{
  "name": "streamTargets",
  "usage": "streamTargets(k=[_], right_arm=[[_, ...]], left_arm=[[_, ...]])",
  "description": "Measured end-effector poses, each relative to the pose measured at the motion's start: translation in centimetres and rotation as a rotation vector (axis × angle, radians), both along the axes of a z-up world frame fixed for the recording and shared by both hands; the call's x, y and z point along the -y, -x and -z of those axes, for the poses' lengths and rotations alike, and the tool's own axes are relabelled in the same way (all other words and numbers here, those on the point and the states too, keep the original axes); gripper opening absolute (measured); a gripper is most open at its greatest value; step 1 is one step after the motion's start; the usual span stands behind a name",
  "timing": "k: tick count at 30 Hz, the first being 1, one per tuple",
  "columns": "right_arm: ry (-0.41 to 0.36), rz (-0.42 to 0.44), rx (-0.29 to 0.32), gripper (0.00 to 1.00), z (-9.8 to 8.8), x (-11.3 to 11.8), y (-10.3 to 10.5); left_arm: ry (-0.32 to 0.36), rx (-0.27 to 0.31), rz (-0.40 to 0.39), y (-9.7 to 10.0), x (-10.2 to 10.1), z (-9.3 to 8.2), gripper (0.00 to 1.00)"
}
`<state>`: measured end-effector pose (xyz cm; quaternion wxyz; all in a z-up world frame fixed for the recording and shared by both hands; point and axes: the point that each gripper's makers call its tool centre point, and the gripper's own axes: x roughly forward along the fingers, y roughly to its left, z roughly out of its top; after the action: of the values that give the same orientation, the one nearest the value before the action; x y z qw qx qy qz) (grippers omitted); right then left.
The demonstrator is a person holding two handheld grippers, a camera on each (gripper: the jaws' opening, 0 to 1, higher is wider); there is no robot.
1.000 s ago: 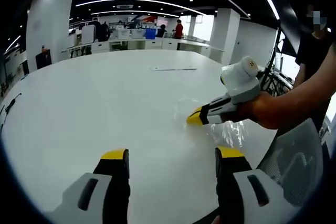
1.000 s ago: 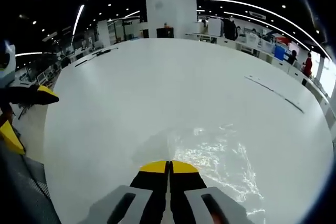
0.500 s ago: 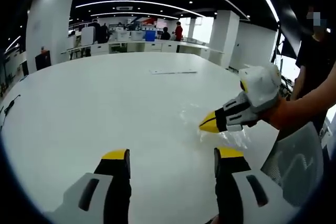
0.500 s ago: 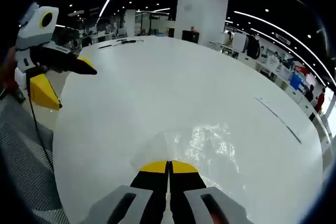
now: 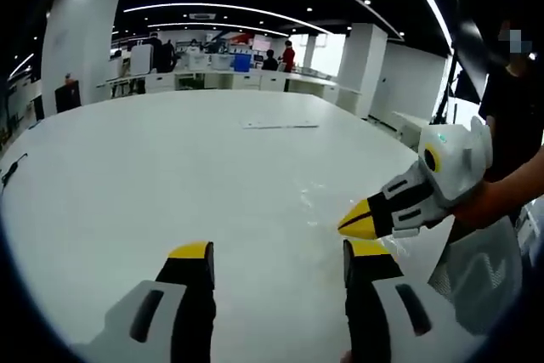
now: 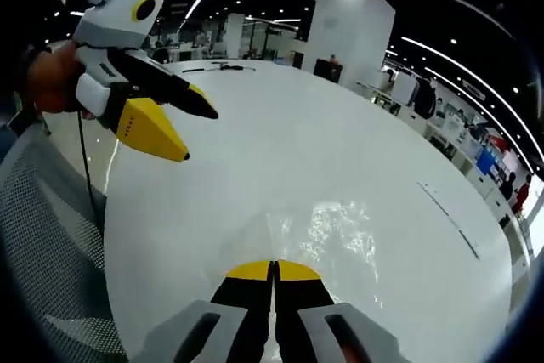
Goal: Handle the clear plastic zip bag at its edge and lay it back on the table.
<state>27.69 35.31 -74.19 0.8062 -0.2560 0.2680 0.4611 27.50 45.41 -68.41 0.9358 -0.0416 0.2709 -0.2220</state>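
Note:
The clear plastic zip bag (image 6: 342,234) lies flat on the white table (image 6: 280,150) as a patch of glints just ahead of my right gripper (image 6: 274,271). That gripper's yellow-tipped jaws are pressed shut, and I cannot make out plastic between them. In the left gripper view the bag (image 5: 313,201) shows faintly on the table (image 5: 170,167), and the right gripper (image 5: 347,227) hangs shut over its near side, held by a hand. My left gripper (image 5: 276,252) is open with nothing between its jaws. In the right gripper view it (image 6: 195,135) hovers open over the table's left edge.
A grey mesh chair back (image 6: 51,244) stands off the table's near edge, also at the lower right (image 5: 476,282). A thin dark strip (image 5: 280,125) lies on the far part of the table. A person in dark clothes (image 5: 510,99) stands at the right. Desks line the back.
The right gripper, still shut, has risen and drawn back from the bag toward the table's near edge. The left gripper looms larger in the right view. The left gripper stays open.

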Motion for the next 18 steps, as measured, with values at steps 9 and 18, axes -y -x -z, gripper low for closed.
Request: streamTargets(k=[9,18], right_arm=[[0.011,-0.052,0.014,0.00,-0.8,-0.7,1.9],[0.024,-0.115,0.038,0.00,-1.2,-1.9,3.1]], left_arm=[[0.026,0.001,0.017,-2.2,1.6,-0.5,0.59],[0.031,0.003,0.041,-4.3,2.8,-0.6,0.58]])
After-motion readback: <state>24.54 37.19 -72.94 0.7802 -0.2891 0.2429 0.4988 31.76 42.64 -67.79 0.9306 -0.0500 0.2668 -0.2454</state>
